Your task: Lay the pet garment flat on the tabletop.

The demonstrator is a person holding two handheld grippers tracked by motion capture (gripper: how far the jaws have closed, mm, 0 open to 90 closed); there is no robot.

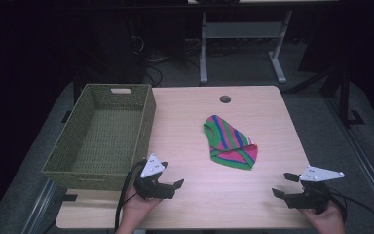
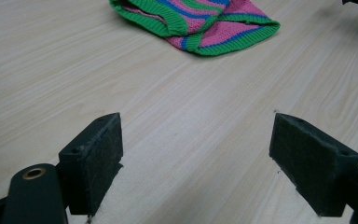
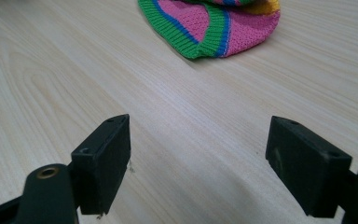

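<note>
My desk [image 1: 272, 112] takes up the middle of the high view, a pale wood top with rounded far corners and a round cable hole [image 1: 225, 99] near its upper edge. Dark floor runs along its right edge and beyond its far edge.

The woven basket [image 1: 80, 161] sits along the left side of the desk, its near left corner reaching out past the desk's left edge. It has a slot handle in its far wall. I can read no label or writing on it.

The striped knit cloth [image 1: 230, 142] lies flat at the centre of the frame, pink with green and blue bands and a green border. It is well apart from the basket, with bare wood on every side. In the left tool view it lies at the upper middle [image 2: 200, 25], in the right tool view at the top centre [image 3: 214, 25]. No writing on it that I can make out.

My left tool [image 1: 168, 187] is at the lower left, just beside the basket's near right corner, jaws spread wide with nothing between them. My right tool [image 1: 287, 187] is at the lower right near the desk's front edge, jaws likewise wide and empty. Open wood lies between each tool and the cloth.
</note>
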